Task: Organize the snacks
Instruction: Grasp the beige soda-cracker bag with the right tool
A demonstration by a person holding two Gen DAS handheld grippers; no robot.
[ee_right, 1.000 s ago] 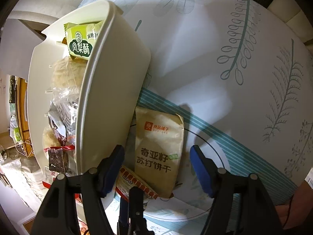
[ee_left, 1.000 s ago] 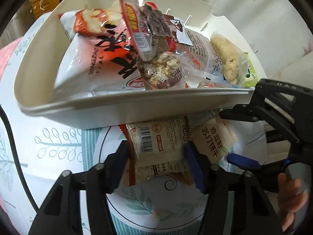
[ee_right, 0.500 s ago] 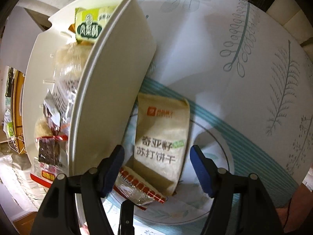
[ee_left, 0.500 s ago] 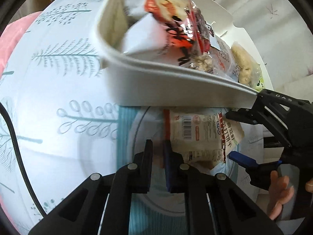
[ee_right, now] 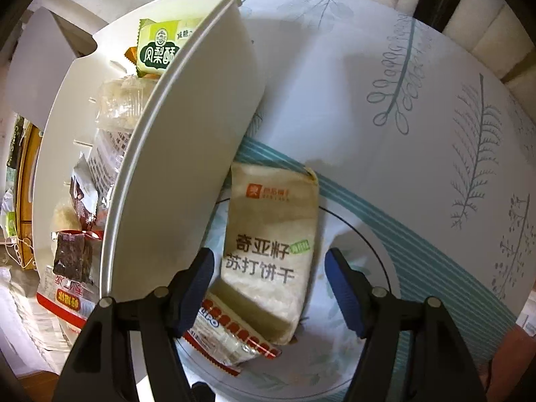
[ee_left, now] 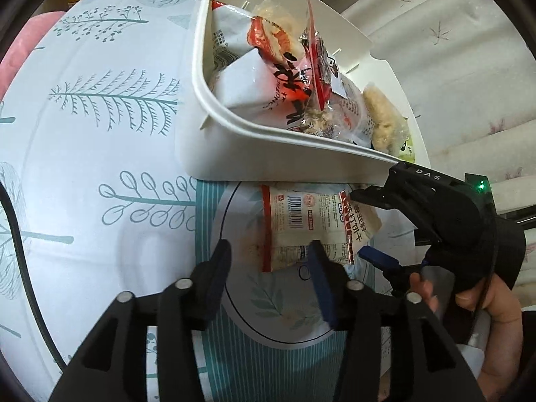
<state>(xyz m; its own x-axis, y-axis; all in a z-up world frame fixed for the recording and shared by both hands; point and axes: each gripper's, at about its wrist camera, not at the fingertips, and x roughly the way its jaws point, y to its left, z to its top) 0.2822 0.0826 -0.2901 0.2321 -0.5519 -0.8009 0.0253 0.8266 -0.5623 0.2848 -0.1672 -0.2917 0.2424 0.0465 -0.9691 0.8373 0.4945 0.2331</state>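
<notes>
A cream plastic bin (ee_left: 284, 154) sits on the tablecloth, packed with wrapped snacks. Just beside its wall lie a beige soda-cracker packet (ee_right: 271, 241), flat, and a red-edged clear rice-cracker packet (ee_left: 301, 224), partly beneath it.

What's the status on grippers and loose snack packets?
Left gripper open, just reopening, nothing gripped. Right gripper open astride the beige cracker packet. Red-edged packet loose alongside it. White bin crowds the right gripper's near finger.
</notes>
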